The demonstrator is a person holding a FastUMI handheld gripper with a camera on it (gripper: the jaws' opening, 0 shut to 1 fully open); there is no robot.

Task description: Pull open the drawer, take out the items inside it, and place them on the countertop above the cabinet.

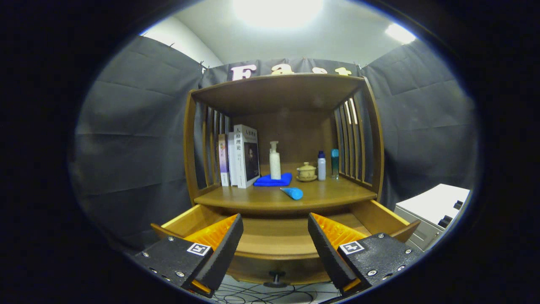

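Your gripper (275, 236) hangs with its fingers spread wide and nothing between them, just in front of the pulled-out wooden drawer (274, 240), whose front edge runs across the gap between the fingertips. The drawer's bare wooden floor shows between its two flared side walls. On the wooden countertop (333, 195) above, a blue cylindrical item (292, 193) lies near the front edge, with open board on both sides; a folded blue cloth (273, 180) sits just behind.
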